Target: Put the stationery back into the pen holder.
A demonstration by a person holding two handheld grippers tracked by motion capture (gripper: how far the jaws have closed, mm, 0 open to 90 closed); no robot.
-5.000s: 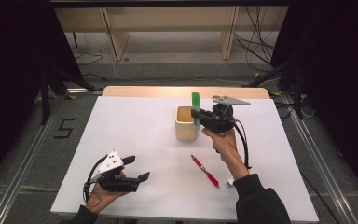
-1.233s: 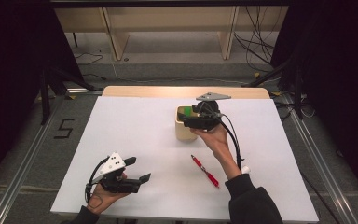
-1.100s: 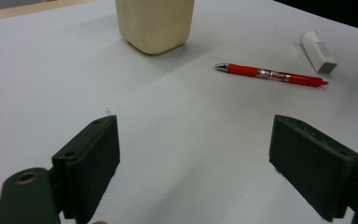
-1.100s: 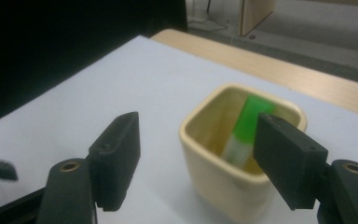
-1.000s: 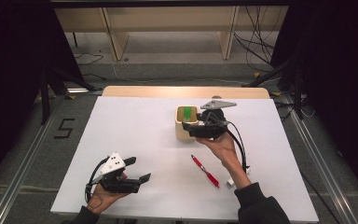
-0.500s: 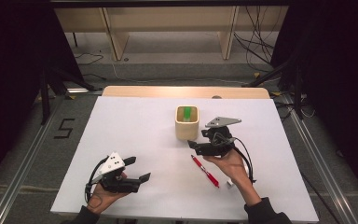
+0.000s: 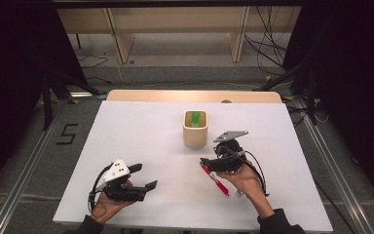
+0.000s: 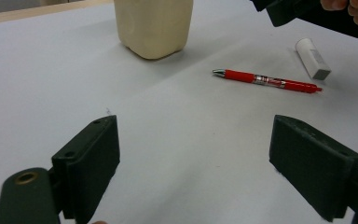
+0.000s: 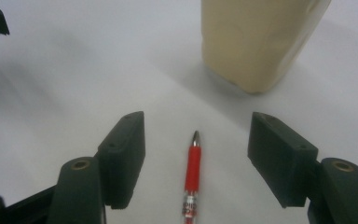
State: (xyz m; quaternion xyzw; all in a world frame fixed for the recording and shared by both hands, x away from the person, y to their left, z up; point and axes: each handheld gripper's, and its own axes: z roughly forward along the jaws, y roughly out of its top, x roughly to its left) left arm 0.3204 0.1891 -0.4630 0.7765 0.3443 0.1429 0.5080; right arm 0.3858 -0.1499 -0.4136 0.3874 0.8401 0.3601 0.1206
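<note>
A red pen (image 7: pixel 215 178) lies on the white table (image 7: pixel 141 126), right of centre. My right gripper (image 7: pixel 205 162) hangs low over the pen's tip end. In the right gripper view the pen (image 9: pixel 192 170) lies between the jaws of that gripper (image 9: pixel 196 144), which have just been closing; the pads stand apart from it. A beige cup (image 7: pixel 195 129) stands just beyond, with a green marker (image 7: pixel 195 118) inside it. My left gripper (image 7: pixel 143 176) rests open near the front left, nothing between its fingers (image 8: pixel 91 154).
A small white eraser-like block (image 8: pixel 312 58) lies beyond the pen (image 8: pixel 265 80) in the left gripper view, with the cup (image 8: pixel 154 25) behind and the right gripper (image 8: pixel 298 11) at top right. A wooden strip (image 7: pixel 195 95) edges the table's far side.
The right gripper has come back from over the cup toward the near side and down to the pen. The green marker it held earlier now stands in the cup. The left gripper has stayed still.
</note>
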